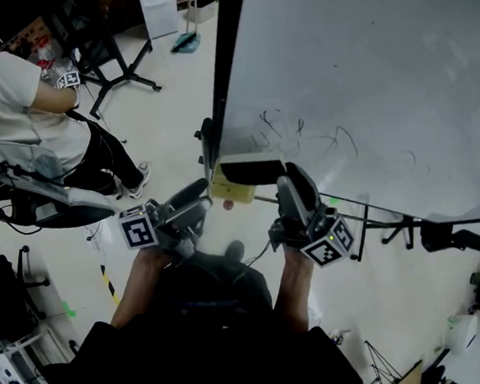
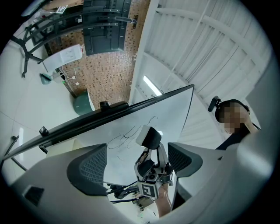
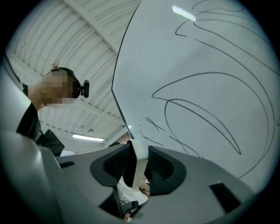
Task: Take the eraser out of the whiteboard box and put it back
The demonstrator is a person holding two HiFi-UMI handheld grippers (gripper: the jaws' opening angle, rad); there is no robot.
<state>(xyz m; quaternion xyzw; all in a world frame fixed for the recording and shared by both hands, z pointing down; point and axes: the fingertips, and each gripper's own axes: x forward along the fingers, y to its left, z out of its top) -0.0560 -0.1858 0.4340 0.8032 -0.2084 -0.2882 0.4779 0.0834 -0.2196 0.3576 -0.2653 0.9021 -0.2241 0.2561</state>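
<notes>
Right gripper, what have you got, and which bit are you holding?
The right gripper pinches the eraser near one end, one pad on its black felt face, the other on its white back.

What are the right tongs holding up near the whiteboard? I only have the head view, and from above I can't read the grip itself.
Observer: The right gripper view shows the eraser clamped edge-on between the right tongs. One pad is on its black face and the other on its white face.
Operator: And the other hand, is anything in it?
Observer: No. The left gripper view shows the left tongs apart and empty. Through the gap you see only the whiteboard and, farther off, the right tongs with the eraser.
</notes>
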